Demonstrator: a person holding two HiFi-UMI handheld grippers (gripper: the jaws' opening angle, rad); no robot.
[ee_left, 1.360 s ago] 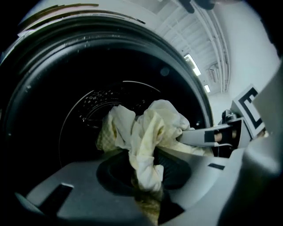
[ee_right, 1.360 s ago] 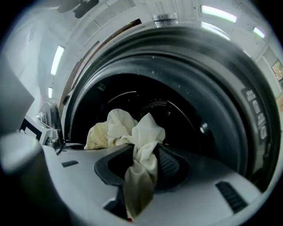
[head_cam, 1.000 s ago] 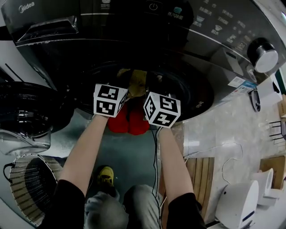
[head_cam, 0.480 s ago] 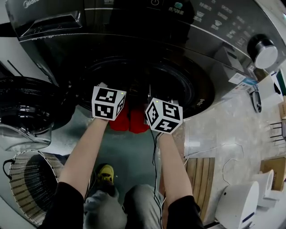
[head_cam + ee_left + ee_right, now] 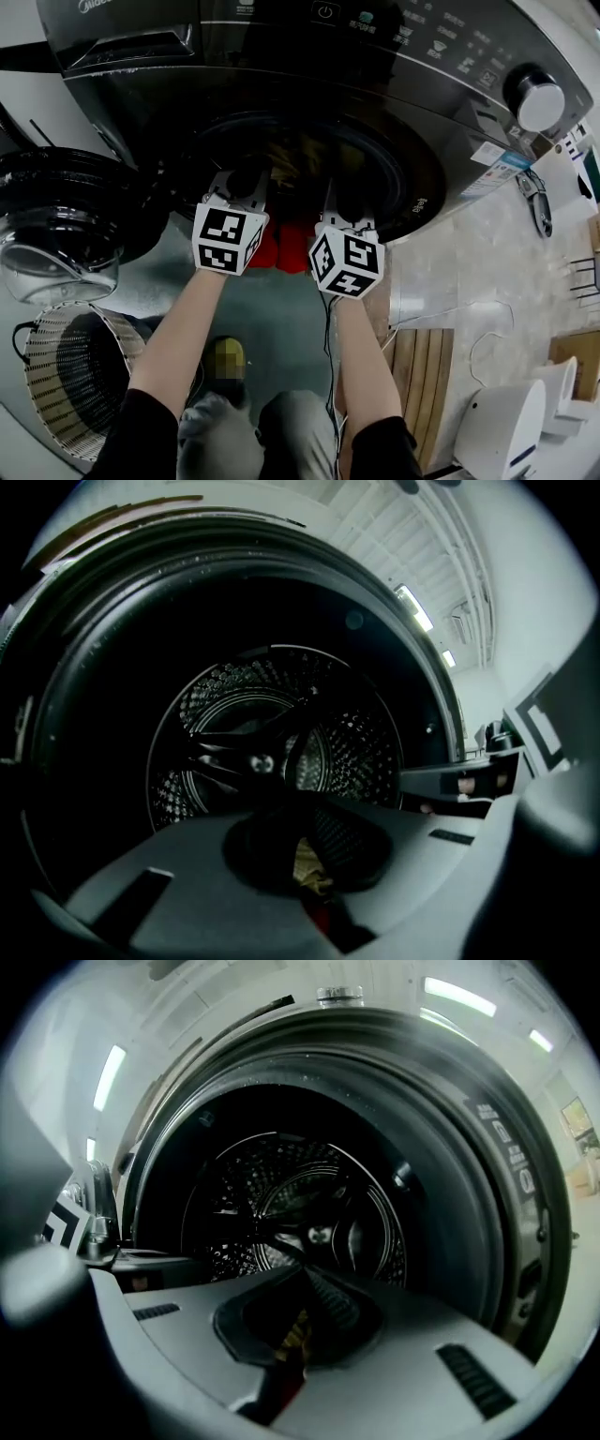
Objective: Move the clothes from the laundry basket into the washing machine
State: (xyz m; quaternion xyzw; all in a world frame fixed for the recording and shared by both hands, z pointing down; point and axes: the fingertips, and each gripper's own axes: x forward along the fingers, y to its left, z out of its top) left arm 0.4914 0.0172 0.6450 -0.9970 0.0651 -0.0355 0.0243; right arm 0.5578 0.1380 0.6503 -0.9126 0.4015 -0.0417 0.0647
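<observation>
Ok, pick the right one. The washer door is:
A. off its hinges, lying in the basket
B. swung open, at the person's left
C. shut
B: the door stands swung open at the left of the washer, and the drum shows through the open mouth.

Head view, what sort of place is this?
Most likely a laundry area. A front-loading washer stands with its door swung open at the left, and a woven basket sits on the floor below the door.
</observation>
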